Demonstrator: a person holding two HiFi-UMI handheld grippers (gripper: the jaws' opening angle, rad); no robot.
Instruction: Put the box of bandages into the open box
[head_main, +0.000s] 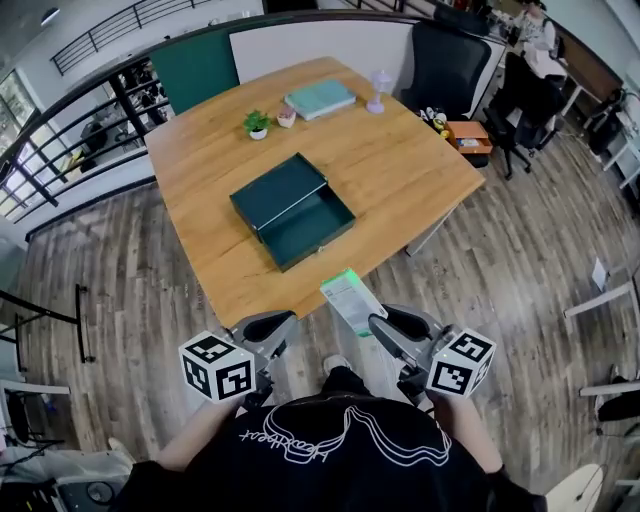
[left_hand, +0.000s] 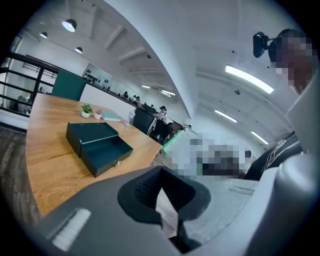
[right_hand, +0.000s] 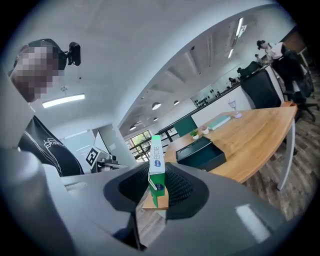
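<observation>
The box of bandages (head_main: 352, 300), white with a green end, is held in the air over the floor just short of the table's near edge, and my right gripper (head_main: 385, 326) is shut on its near end. In the right gripper view the bandage box (right_hand: 156, 167) stands upright between the dark pads (right_hand: 182, 187). The open box (head_main: 305, 228) is dark green and empty, with its lid (head_main: 278, 188) lying against its far side, mid-table. My left gripper (head_main: 265, 328) hovers beside the right one, close to my body, shut on nothing (left_hand: 162, 192). The open box (left_hand: 102, 150) shows ahead-left in its view.
The wooden table (head_main: 400, 170) carries a small potted plant (head_main: 257, 123), a teal book (head_main: 320, 98) and a clear glass (head_main: 379, 90) at its far side. A black office chair (head_main: 445, 65) and an orange box (head_main: 468, 135) stand beyond the right corner. A railing (head_main: 60, 150) runs at the left.
</observation>
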